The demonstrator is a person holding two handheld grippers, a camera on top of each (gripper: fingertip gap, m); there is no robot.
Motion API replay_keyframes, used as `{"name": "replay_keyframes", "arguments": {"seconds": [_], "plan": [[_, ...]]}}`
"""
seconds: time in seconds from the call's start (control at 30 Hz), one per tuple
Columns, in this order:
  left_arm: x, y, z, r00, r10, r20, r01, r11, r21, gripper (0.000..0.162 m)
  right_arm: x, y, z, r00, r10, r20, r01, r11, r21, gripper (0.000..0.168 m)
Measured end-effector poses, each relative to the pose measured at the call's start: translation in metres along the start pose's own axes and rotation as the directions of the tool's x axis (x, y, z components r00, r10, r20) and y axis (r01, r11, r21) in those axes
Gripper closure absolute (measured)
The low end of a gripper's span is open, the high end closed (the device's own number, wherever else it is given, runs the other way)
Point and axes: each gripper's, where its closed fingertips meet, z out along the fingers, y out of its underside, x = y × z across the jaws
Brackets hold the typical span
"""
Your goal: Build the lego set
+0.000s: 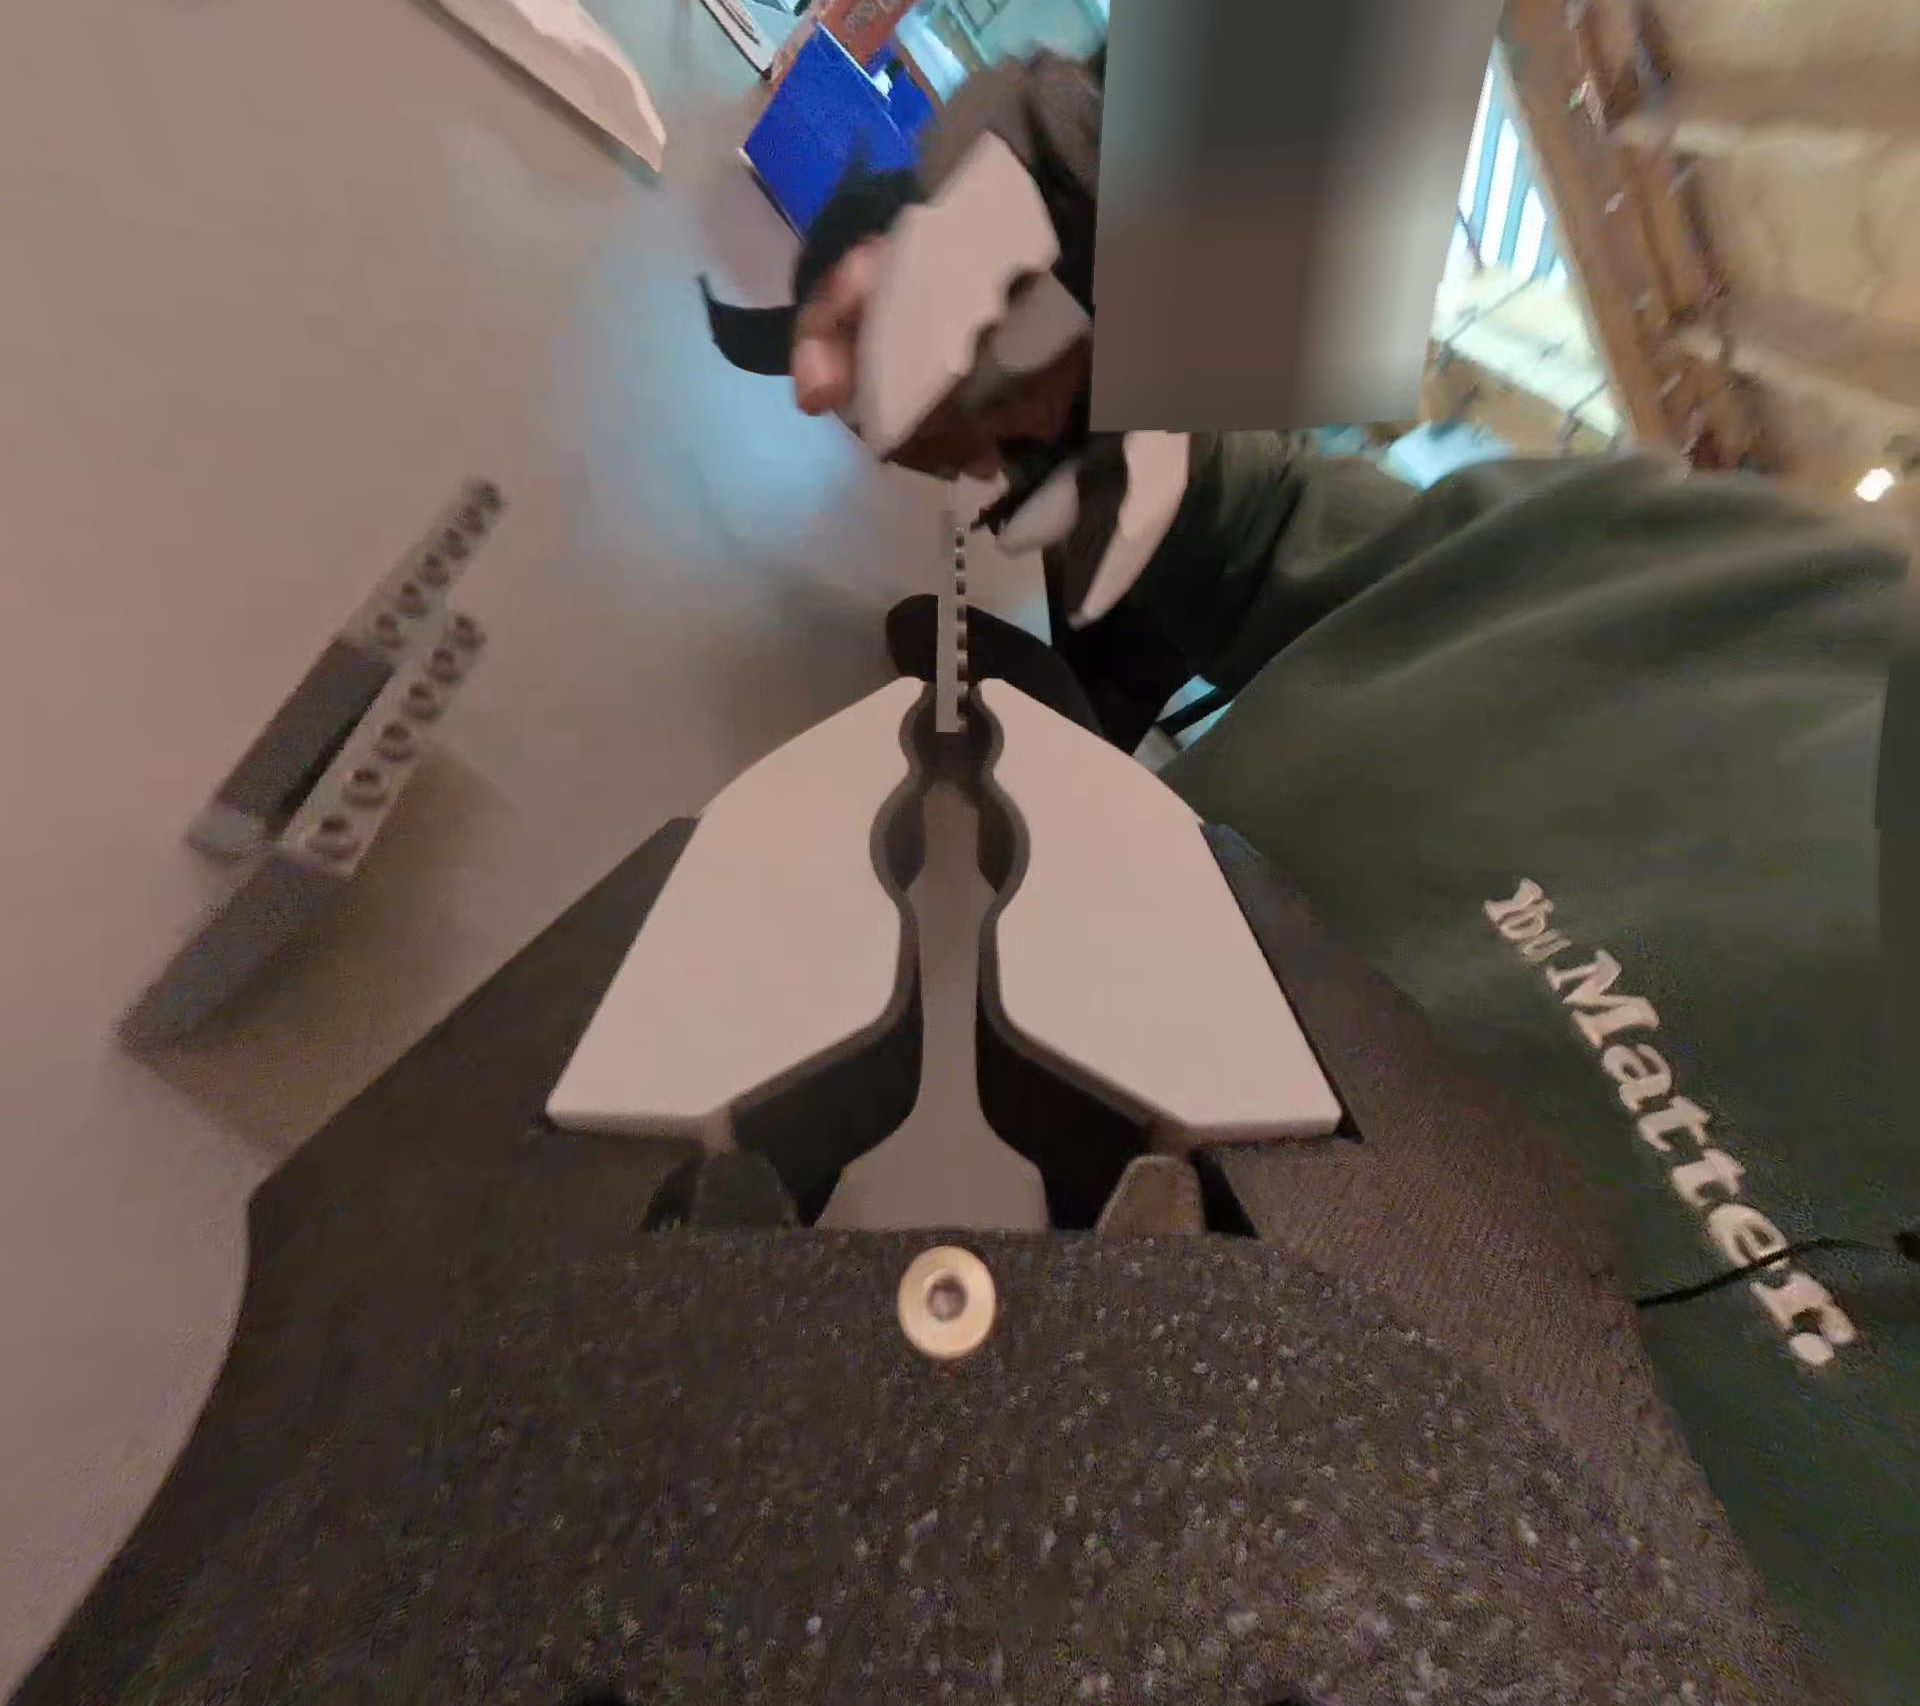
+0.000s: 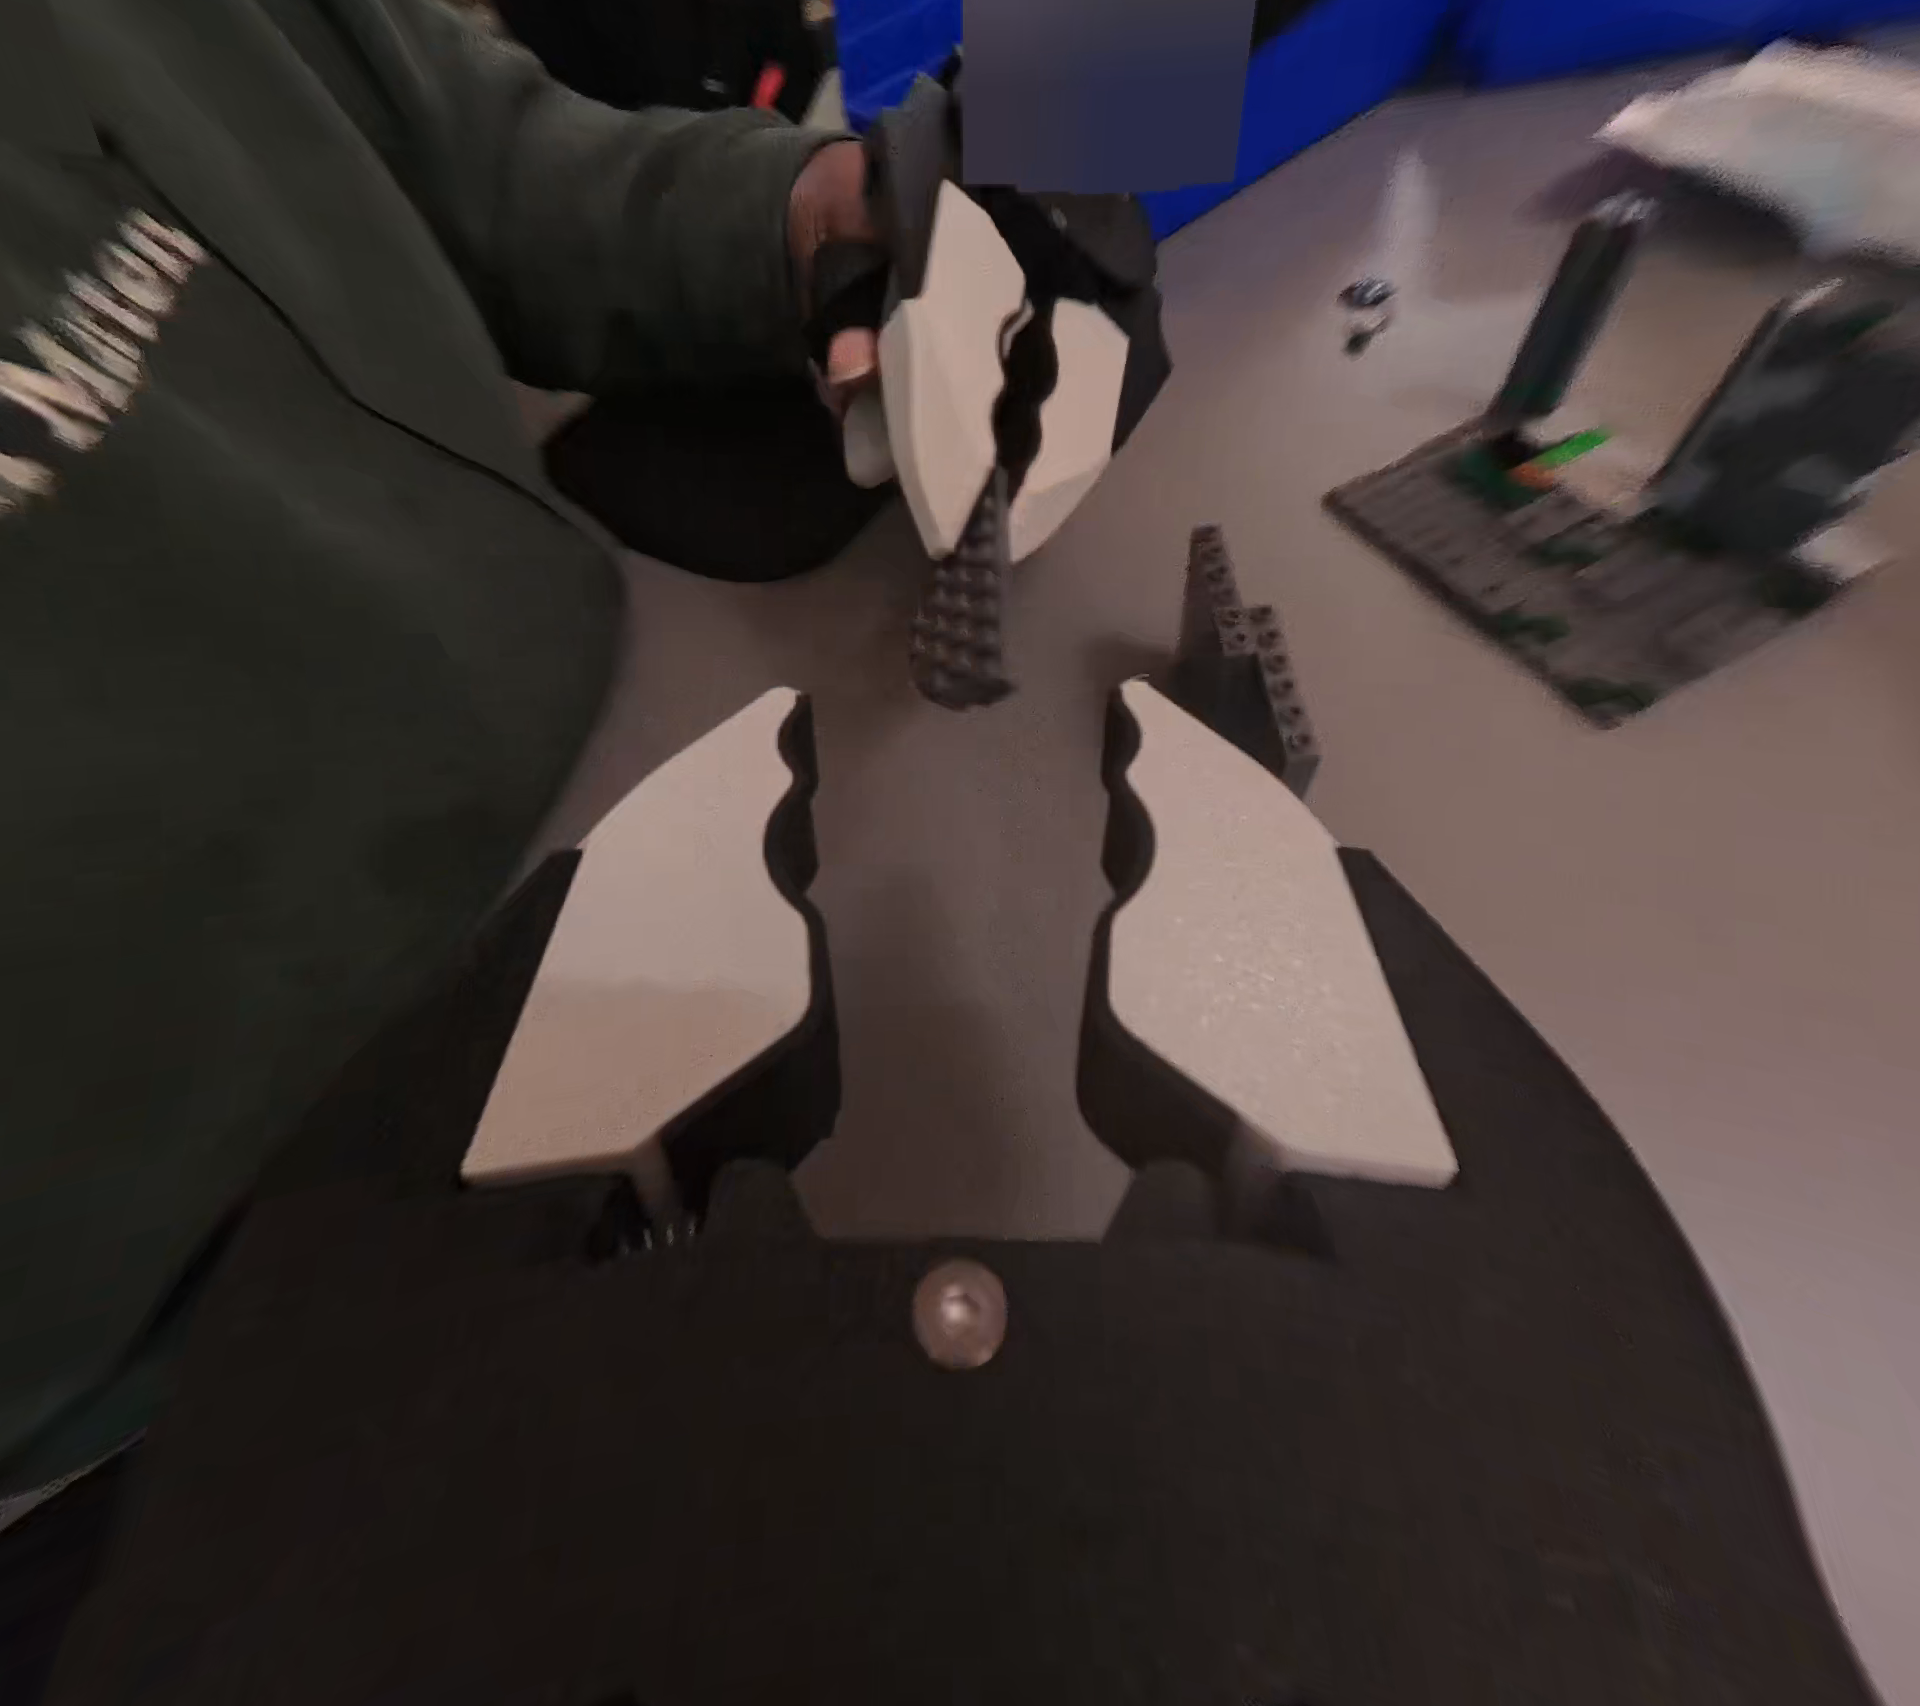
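Left tongs pinch studded grey plate

Two close wrist views, facing each other across shared table

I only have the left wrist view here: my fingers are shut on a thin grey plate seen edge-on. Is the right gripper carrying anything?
Observer: No. The right gripper is open and empty, pointed at your plate.
Operator: How does that plate look from there?
Observer: Its studded face shows; it hangs down from the left gripper, and whether its lower end reaches the table I cannot tell.
Operator: Where is the main build? I cannot see it.
Observer: A dark baseplate with upright dark walls lies to the right, blurred. A grey stepped piece stands between it and your plate.
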Motion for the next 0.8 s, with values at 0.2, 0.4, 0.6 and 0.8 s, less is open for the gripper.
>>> {"name": "replay_keyframes", "arguments": {"seconds": [0.2,0.4,0.6,0.8], "plan": [[0.003,0.014,0.009,0.975,-0.208,-0.083,0.21,0.978,0.012,0.158,-0.012,0.01,0.031,0.861,-0.407,-0.304,0.39,0.913,-0.118,0.12],[0.012,0.017,0.007,0.988,-0.132,-0.084,0.137,0.989,0.054,0.154,-0.018,0.006,0.034,0.901,-0.343,-0.266,0.337,0.939,-0.068,0.136],[0.022,0.021,-0.002,0.898,0.422,0.125,-0.422,0.906,-0.029,0.13,-0.025,-0.006,0.028,0.997,0.049,-0.065,-0.04,0.99,0.138,0.137],[0.021,0.019,0.005,0.722,0.656,0.22,-0.643,0.754,-0.136,0.125,-0.028,-0.008,0.04,0.981,0.192,0.034,-0.195,0.97,0.145,0.137]]}}
